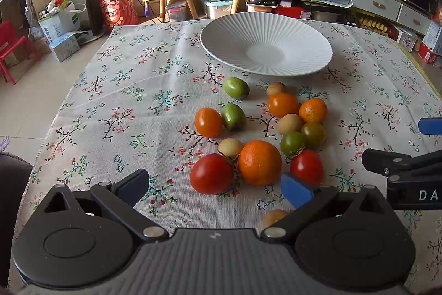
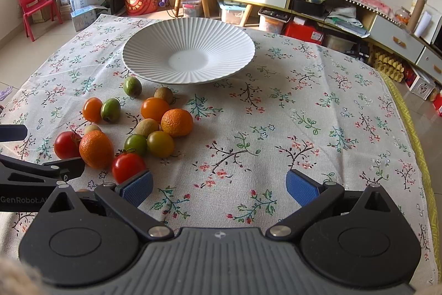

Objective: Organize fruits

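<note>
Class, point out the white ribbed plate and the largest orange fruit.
white ribbed plate [image 1: 221,46]: left wrist view, on its bare ribbed wall.
largest orange fruit [image 1: 259,162]: left wrist view, middle of its peel.

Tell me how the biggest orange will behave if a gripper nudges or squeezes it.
The biggest orange looks round, so a nudge would probably roll it into the red tomato touching it. Its dimpled peel likely gives the pads fair grip. It seems firm enough to squeeze gently.
</note>
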{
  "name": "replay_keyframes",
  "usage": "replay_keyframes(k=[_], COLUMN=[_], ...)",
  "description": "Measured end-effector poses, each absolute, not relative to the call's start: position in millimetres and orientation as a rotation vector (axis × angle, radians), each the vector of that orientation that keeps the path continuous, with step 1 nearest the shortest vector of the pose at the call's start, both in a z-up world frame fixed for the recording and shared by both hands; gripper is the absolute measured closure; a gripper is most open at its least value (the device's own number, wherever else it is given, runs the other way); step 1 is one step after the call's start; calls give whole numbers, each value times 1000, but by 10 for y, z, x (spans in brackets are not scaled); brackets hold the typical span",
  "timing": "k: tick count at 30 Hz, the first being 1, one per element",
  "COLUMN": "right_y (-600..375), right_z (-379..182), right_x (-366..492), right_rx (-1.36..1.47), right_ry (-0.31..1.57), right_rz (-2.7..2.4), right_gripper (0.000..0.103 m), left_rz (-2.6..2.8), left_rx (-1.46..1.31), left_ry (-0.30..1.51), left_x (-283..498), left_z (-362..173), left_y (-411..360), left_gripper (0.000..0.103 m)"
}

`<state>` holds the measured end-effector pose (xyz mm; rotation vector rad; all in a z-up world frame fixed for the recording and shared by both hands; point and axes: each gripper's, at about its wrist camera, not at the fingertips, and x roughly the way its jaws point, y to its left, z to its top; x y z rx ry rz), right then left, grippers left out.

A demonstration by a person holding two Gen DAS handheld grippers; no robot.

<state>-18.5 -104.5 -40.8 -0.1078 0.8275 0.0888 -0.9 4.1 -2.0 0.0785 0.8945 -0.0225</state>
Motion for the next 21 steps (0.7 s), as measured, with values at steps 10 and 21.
replay_keyframes(k=[10,21], right_y=[-1030,-1050], right_z=[-385,-389], right_x=[-193,-196], right_rx=[-110,-104], right_ry=[825,826], right_rz=[92,91], right_gripper=[0,0], left_rz=[-21,-16], left_rx=[76,68], left_ry=[892,895], left_x=[-3,5], left_z=[-23,-20], left_y=[36,69], left_gripper=[8,8])
